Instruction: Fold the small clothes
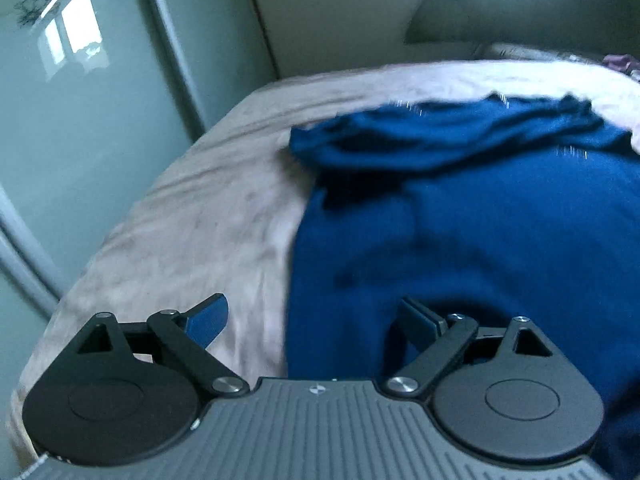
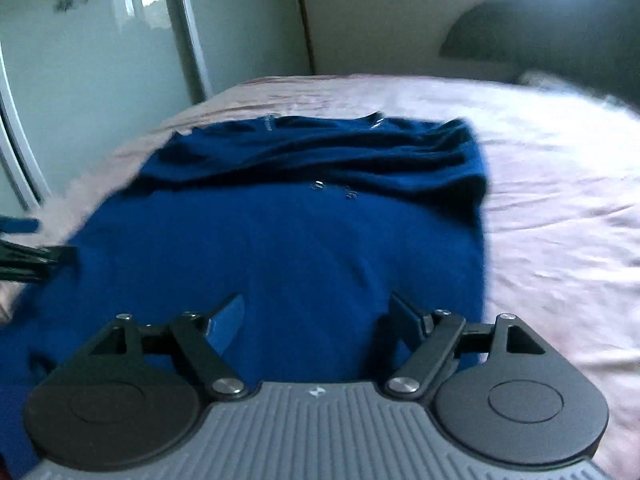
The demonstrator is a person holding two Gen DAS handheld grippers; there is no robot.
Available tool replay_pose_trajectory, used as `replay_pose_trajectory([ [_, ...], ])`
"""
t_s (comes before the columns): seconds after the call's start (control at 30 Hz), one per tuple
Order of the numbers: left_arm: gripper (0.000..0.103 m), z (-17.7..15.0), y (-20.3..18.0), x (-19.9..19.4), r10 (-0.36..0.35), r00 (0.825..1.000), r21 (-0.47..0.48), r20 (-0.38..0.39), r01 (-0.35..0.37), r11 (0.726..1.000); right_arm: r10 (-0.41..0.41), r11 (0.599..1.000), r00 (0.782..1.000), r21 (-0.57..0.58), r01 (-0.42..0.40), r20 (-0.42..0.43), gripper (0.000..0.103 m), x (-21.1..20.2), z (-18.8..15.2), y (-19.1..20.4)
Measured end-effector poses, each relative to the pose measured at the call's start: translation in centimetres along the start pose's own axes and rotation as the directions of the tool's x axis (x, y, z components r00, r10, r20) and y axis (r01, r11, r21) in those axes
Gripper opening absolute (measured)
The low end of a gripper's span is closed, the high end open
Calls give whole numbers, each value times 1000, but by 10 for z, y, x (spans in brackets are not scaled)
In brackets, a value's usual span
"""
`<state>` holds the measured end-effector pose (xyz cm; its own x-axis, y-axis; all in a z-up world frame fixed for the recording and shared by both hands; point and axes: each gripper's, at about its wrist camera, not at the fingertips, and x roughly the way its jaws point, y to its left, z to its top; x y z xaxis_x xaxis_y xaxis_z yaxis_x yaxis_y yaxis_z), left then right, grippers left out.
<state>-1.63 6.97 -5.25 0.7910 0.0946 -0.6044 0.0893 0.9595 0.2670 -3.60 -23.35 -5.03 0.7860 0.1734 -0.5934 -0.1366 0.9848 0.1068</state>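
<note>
Blue cloth, a small garment [image 2: 280,248], lay on our pale bedsheet [image 2: 560,184]; our left gripper [image 1: 316,320] and right gripper [image 2: 316,316] hung spread wide, pinching nothing.

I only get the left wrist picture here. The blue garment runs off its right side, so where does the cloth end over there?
Observer: The blue garment ends in a straight edge, with bare pink bedsheet beyond it.
Operator: Is the other gripper holding the cloth?
Observer: No. The right gripper is open above the garment, nothing pinched between its fingers.
Operator: Can that camera see my gripper?
Observer: Yes, the left gripper pokes in at the picture's left edge, by the garment's left border.
</note>
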Motion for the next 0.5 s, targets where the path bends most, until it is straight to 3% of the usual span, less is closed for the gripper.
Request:
replay_pose_trajectory([
  [0.07,93,-8,-2,-7,23,1000,10,8,-24,1000,-85,995,996,-40,86,23,79,-14,-12,6],
  [0.13,93,-14,-8,-15,62,997,33,54,-63,997,-103,994,994,-25,103,35,80,-27,-23,14],
  [0.23,93,-16,-18,-14,68,994,44,82,-72,996,15,997,998,69,-18,55,80,-39,-33,19],
  [0.3,94,-18,-23,-11,114,990,43,87,-119,992,60,996,996,64,-65,72,80,-40,-36,28],
  [0.43,92,-18,-12,-25,130,985,31,117,-134,991,-48,999,992,16,47,116,80,-56,-41,27],
  [0.5,94,-22,-2,-29,151,979,12,136,-154,988,-64,998,991,33,61,119,80,-69,-44,14],
])
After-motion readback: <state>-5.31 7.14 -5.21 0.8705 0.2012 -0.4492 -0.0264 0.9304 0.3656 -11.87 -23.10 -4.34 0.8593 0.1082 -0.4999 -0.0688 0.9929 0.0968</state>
